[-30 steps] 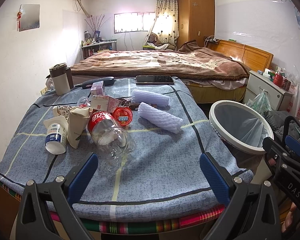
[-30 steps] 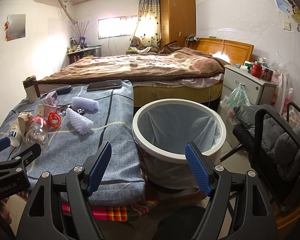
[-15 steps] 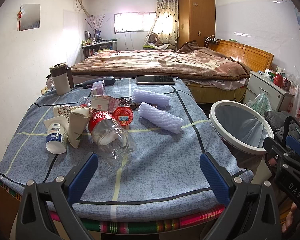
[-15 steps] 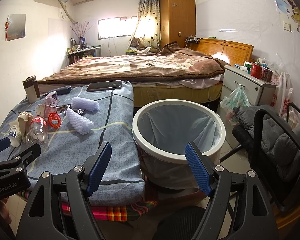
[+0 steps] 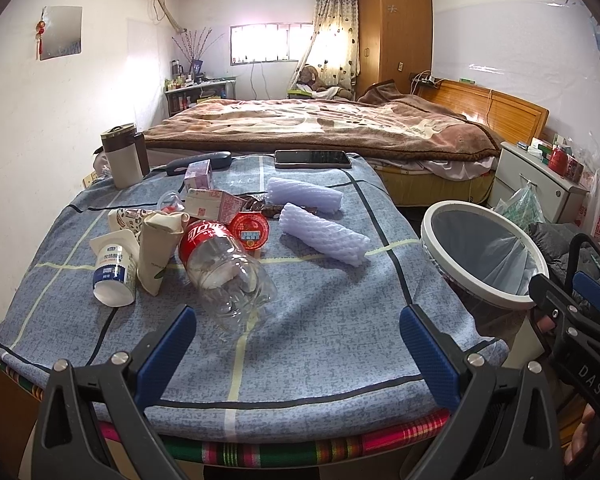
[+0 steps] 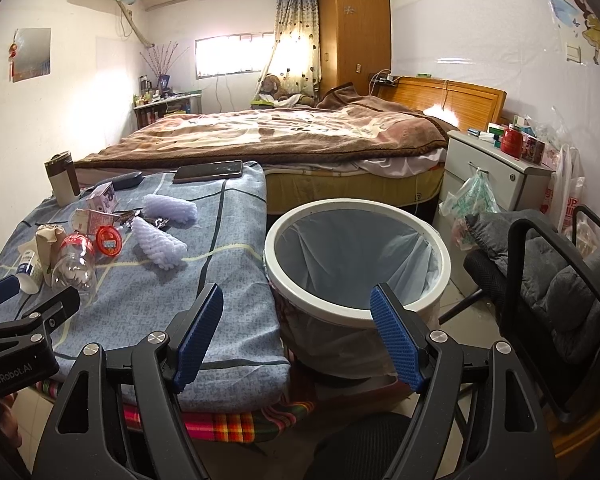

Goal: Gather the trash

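From the left wrist camera I see my left gripper [image 5: 296,344] with its blue pads spread wide and nothing between them, held low over the near edge of the table [image 5: 340,320], which is covered by a blue patterned cloth. The trash sits in a loose cluster on the table's left half. An empty plastic bottle [image 5: 224,264] with a red label lies on its side nearest my fingers. Touching its left side is a crumpled paper carton [image 5: 156,248], and left of that a small white bottle [image 5: 114,270]. Just behind the plastic bottle lies a round red lid [image 5: 250,230], with a pink and white box [image 5: 214,205] behind it. Two rolls of pale foam netting [image 5: 324,233] lie toward the table's middle, one behind the other. A phone [image 5: 312,159] rests at the table's far edge and a brown and white mug [image 5: 124,156] stands at its far left corner. The lined bin [image 5: 484,256] stands off the table's right side.

From the right wrist camera my right gripper [image 6: 298,336] is also spread wide and empty, held in front of the bin [image 6: 356,264], whose white rim is just right of the table [image 6: 228,280]. The plastic bottle [image 6: 74,266] and foam netting [image 6: 158,240] lie on the table, well left of the bin.
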`<action>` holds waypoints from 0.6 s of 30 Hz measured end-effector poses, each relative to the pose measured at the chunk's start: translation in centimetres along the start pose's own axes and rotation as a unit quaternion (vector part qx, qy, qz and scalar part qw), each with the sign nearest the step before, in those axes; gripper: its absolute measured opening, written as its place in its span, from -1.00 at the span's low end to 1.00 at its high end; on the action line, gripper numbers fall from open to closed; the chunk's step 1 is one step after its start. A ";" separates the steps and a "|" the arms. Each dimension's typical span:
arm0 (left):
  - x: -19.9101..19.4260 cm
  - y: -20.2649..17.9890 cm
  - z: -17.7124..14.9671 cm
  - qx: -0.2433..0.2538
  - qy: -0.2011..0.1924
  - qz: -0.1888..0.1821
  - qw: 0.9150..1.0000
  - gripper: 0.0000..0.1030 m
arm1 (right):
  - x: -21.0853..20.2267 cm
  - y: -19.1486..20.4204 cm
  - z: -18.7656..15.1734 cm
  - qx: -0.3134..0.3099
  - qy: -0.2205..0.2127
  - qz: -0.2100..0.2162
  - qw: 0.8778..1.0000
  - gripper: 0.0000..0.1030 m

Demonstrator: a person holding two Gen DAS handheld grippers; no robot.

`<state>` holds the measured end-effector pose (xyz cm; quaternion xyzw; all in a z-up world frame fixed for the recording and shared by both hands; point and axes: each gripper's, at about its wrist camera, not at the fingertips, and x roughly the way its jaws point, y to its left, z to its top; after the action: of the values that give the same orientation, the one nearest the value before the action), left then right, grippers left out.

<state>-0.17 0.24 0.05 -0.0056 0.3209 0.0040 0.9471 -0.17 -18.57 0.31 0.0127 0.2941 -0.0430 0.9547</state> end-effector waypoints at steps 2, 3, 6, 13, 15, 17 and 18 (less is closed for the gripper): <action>0.0 0.0 0.0 0.000 0.001 -0.001 1.000 1.00 | -0.2 0.1 0.0 0.000 -0.001 -0.001 1.000 0.50; 0.0 0.0 -0.1 0.000 0.001 -0.001 1.000 1.00 | -0.2 0.1 0.1 0.000 -0.001 -0.001 1.000 0.50; 0.0 0.0 -0.1 0.000 0.001 0.000 1.000 1.00 | -0.3 0.1 0.0 -0.001 -0.002 -0.001 1.000 0.50; 0.2 0.3 0.0 -0.004 0.004 0.001 1.000 1.00 | -0.1 0.3 0.1 -0.006 0.002 -0.002 1.000 0.50; 0.3 0.4 0.0 -0.003 0.006 0.001 1.000 1.00 | -0.1 0.4 0.1 -0.006 0.002 -0.002 1.000 0.50; 0.4 0.6 -0.1 -0.003 0.008 0.000 1.000 1.00 | 0.0 0.5 0.1 -0.006 0.002 -0.002 1.000 0.50; 0.5 0.8 -0.1 -0.004 0.008 -0.001 1.000 1.00 | 0.1 0.5 0.1 -0.006 0.002 -0.002 1.000 0.50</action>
<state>0.14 1.04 -0.30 -0.0096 0.3287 0.0047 0.9444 -0.03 -18.08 0.36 0.0068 0.2961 -0.0427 0.9542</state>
